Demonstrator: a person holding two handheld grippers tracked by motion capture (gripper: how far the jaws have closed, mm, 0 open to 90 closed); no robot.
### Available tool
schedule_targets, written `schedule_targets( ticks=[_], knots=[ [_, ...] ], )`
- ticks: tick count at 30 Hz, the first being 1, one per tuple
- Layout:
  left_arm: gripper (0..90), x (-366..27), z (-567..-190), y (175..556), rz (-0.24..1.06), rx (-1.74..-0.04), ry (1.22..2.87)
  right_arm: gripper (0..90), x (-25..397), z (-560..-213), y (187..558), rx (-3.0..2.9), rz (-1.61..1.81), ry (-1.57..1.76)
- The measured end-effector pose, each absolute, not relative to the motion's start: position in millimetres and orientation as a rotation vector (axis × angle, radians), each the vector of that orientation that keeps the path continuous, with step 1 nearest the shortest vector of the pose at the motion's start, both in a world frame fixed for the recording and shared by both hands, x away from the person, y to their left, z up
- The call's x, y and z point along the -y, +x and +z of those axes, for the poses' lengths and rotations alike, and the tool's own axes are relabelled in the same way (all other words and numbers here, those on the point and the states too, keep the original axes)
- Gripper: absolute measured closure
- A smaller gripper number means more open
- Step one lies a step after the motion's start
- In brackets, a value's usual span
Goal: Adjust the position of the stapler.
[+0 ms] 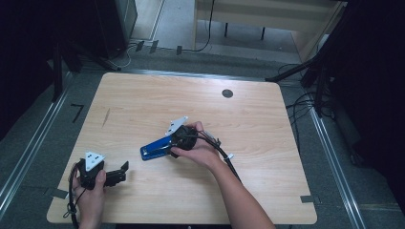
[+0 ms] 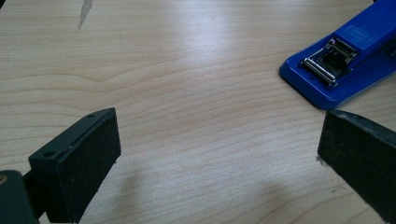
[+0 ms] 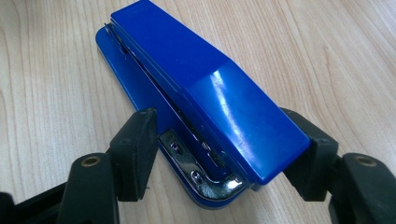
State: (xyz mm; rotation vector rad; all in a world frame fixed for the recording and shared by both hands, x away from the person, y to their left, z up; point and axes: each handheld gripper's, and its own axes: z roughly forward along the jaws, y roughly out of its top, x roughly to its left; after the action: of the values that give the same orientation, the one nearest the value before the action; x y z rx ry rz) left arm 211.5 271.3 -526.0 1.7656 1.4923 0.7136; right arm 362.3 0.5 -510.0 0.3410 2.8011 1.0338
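Observation:
A blue stapler lies on the wooden table, left of centre, its nose pointing to the front left. My right gripper comes at it from the right. In the right gripper view its jaws sit against both sides of the stapler's hinged rear end, so the right gripper is shut on it. My left gripper rests near the front left corner, held in a hand, its jaws wide apart. In the left gripper view nothing lies inside the left gripper, and the stapler's nose lies ahead to the right.
A round black grommet sits in the tabletop near the far edge. A pale scuff marks the wood at the left. Cables and dark stands surround the table on the floor, with a light desk behind.

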Motion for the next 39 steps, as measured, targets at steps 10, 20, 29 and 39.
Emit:
schedule_targets(
  ticks=[10,20,29,39],
  knots=[
    [0.0,-271,-526,212,0.714,-1.494,1.770,43.7,4,-507,363,-2.809,1.047,0.360],
    [0.0,-271,-526,212,0.713,-1.493,1.771,54.3,10,-505,362,-2.817,1.068,0.368],
    [0.0,-270,-526,212,0.716,-1.492,1.771,57.3,13,-504,357,-2.828,1.057,0.362],
    [0.0,-270,-526,212,0.717,-1.493,1.770,61.2,21,-504,343,-2.833,1.071,0.401]
  ],
)
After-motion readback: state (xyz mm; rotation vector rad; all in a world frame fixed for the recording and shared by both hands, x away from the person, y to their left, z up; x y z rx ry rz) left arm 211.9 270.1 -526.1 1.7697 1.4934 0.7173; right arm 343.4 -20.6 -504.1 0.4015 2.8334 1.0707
